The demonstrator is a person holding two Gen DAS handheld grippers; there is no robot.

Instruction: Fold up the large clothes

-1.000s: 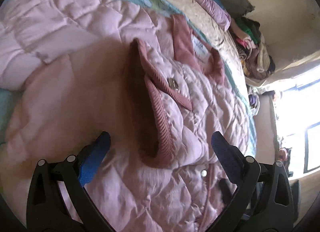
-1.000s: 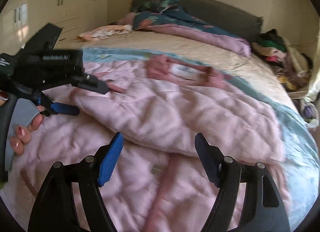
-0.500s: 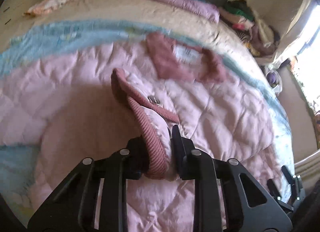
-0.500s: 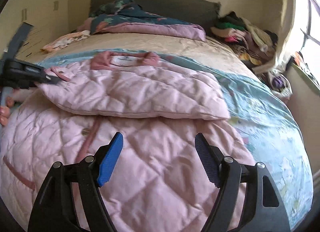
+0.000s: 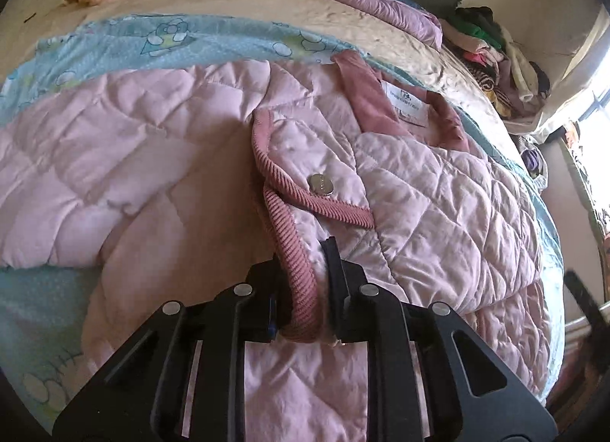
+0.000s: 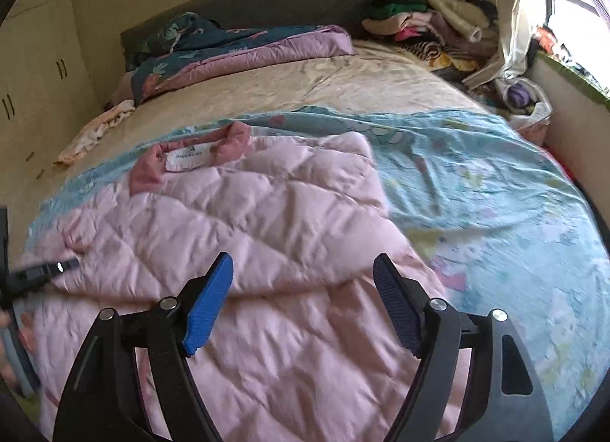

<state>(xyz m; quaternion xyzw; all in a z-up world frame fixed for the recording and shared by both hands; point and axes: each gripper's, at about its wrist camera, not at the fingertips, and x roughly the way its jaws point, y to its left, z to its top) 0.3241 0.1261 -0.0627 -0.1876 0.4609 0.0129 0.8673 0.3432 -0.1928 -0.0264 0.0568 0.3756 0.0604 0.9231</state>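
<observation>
Right wrist view: the pale pink quilted jacket [image 6: 267, 213] lies spread on a light blue cartoon-print sheet [image 6: 476, 190] over the cream bed [image 6: 343, 72], a clothes heap [image 6: 431, 23] beyond at the window corner. The right gripper [image 6: 301, 301] hangs over the jacket, jaws wide and opening, nothing between them. The left gripper [image 5: 305, 289] is clamped on the jacket's ribbed dusty-pink cuff [image 5: 293, 251].
</observation>
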